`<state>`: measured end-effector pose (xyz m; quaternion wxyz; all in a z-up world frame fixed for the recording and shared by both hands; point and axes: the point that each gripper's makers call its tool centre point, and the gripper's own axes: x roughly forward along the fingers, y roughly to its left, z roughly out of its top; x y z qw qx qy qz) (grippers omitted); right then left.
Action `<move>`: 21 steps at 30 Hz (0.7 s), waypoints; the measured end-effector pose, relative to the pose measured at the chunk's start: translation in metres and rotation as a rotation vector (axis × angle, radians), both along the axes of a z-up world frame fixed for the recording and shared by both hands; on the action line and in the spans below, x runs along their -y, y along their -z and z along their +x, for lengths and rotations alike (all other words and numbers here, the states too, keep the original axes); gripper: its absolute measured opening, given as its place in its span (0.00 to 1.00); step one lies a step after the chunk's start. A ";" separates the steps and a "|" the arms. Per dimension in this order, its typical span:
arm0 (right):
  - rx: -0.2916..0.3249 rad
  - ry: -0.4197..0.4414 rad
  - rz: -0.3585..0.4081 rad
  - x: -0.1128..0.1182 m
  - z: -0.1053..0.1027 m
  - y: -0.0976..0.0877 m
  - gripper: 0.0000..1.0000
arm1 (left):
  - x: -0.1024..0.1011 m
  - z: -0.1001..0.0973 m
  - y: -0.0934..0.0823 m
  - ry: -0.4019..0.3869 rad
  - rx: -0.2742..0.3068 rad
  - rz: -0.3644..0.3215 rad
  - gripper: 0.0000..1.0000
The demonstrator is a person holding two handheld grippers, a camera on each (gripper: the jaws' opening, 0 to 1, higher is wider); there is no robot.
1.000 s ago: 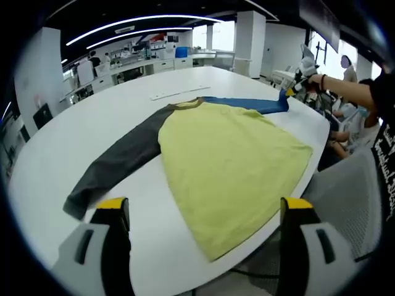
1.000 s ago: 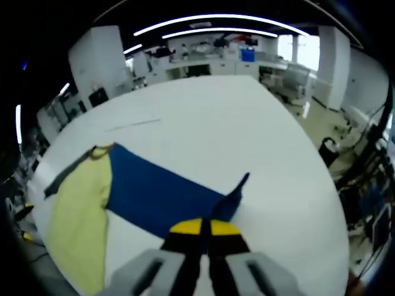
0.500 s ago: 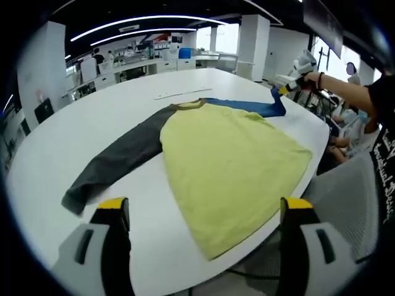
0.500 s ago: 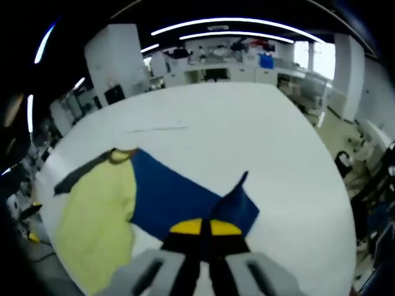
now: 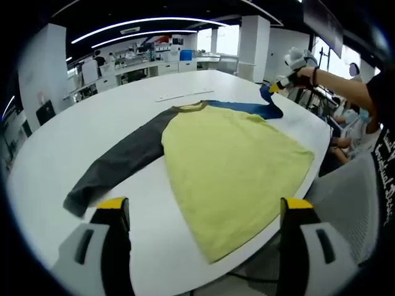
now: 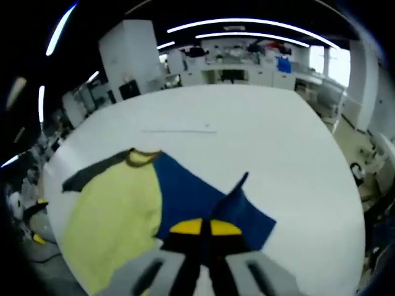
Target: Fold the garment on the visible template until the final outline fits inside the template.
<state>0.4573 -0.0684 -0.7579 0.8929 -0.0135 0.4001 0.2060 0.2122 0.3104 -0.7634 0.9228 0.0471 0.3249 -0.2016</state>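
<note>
Hovering low over the near edge of the white table (image 5: 74, 142), the left gripper (image 5: 203, 216) has its yellow-tipped jaws spread wide apart, nothing between them. Just beyond those jaws lies the garment (image 5: 234, 160), a long-sleeved shirt spread on the tabletop: its yellow-green body reaches toward the near table edge, and its dark grey sleeve (image 5: 117, 166) runs out flat to the left side of the left gripper view. Further back, the olive collar (image 5: 191, 106) sits at the top of the body, and past it the blue sleeve (image 5: 247, 108) stretches away to the right. At the end of that sleeve, the right gripper (image 5: 276, 86) is up off the table in the person's hand (image 5: 302, 74), with the blue cuff lifted in its tip.

From the right gripper view, the right gripper's jaws are pressed together on the blue sleeve's cuff, a peak of blue fabric standing up just beyond the yellow tips. Behind the collar, a thin pale strip (image 5: 179, 94) lies on the table, apart from the shirt. Far off, white counters (image 5: 148, 65) line the room under long ceiling lights (image 5: 142, 21).
</note>
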 end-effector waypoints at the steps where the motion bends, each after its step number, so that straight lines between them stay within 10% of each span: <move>1: 0.000 -0.006 0.004 -0.005 0.002 0.000 0.00 | 0.000 0.001 0.000 -0.005 0.003 -0.004 0.99; 21: -0.013 -0.094 0.038 -0.077 0.004 -0.010 0.00 | -0.009 0.007 0.009 -0.008 0.003 0.037 0.98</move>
